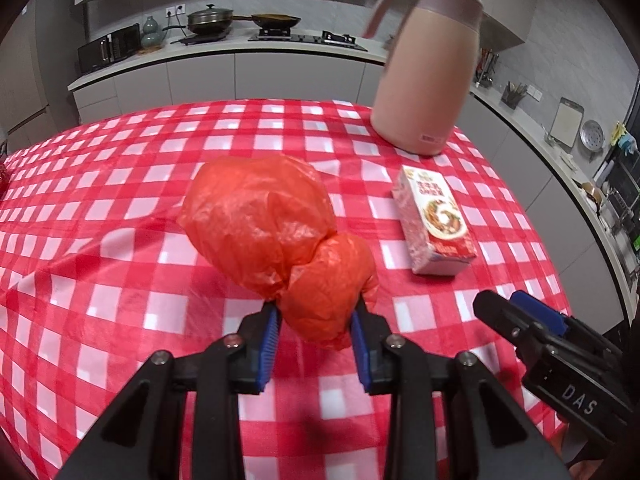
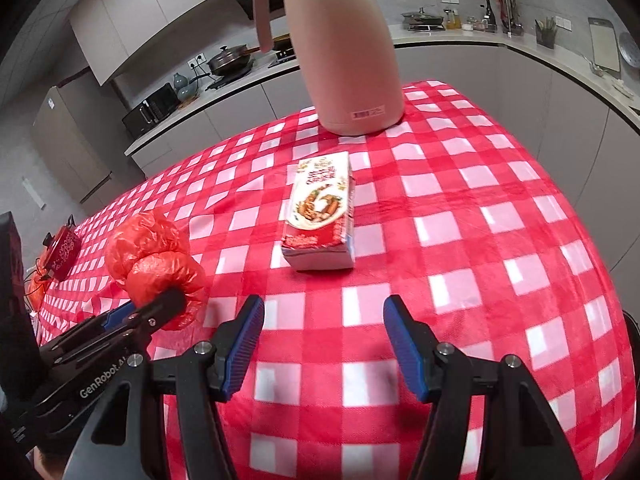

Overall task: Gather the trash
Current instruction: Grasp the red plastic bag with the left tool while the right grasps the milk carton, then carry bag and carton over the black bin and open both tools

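Trash remaining on the bench [image 2: 480, 200] is judged to be the flat food carton [image 2: 320, 220], which is seen lying on its broad face on the checked cloth, straight ahead of the right gripper [image 2: 324, 344] and well apart from it. Its long axis is seen to run away from that gripper toward the pink jug [image 2: 344, 52], so a short end is presented to the jaws, which are held wide apart with nothing between them. The carton is nearer the right gripper than the left; a forward reach with the fingers to either long side is judged to be needed. The carton is printed red and white with a dish pictured on top, and its near end looks slightly crushed. Left of the carton, the crumpled red plastic bag [image 1: 276, 236] is clamped at its neck by the left gripper [image 1: 316, 320].
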`<action>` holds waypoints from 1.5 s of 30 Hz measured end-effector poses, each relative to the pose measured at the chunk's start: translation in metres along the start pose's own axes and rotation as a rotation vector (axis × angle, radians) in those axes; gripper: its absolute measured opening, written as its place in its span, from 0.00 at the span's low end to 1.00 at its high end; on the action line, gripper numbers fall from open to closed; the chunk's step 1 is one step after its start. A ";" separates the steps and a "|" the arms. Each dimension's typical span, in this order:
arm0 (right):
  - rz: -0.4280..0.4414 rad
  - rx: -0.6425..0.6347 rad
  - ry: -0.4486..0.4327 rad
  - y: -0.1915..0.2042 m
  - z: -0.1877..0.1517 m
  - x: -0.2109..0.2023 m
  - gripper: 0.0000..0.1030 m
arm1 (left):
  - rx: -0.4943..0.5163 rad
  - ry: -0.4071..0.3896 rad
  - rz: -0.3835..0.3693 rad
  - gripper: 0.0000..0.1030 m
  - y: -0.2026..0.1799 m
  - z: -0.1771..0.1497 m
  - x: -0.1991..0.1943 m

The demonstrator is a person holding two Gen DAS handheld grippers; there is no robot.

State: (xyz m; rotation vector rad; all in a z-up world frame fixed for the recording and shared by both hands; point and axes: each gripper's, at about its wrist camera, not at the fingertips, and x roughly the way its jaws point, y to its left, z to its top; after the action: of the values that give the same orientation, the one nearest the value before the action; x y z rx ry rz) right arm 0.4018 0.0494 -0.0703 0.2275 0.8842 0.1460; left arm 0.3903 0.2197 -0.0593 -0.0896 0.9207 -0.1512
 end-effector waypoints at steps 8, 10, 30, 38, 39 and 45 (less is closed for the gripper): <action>0.002 -0.009 0.017 0.015 0.018 0.027 0.62 | -0.021 -0.013 0.013 0.33 0.019 0.020 0.012; -0.005 -0.011 0.017 0.018 0.023 0.033 0.62 | -0.017 -0.017 0.017 0.33 0.020 0.025 0.016; -0.096 -0.048 0.022 0.011 0.065 0.088 0.73 | 0.007 0.018 -0.008 0.33 0.025 0.041 0.041; -0.106 -0.055 0.045 0.009 0.059 0.101 0.54 | 0.023 0.033 -0.008 0.33 0.022 0.039 0.043; -0.100 -0.058 0.048 0.008 0.059 0.102 0.54 | 0.024 0.033 -0.011 0.33 0.021 0.038 0.041; -0.051 -0.028 0.012 0.002 0.046 0.069 0.53 | 0.045 0.015 -0.013 0.33 0.007 0.030 0.020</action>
State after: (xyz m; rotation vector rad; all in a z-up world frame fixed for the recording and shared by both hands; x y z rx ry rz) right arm 0.4808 0.0608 -0.0936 0.1783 0.8985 0.1122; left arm 0.4272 0.2239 -0.0577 -0.0533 0.9309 -0.1846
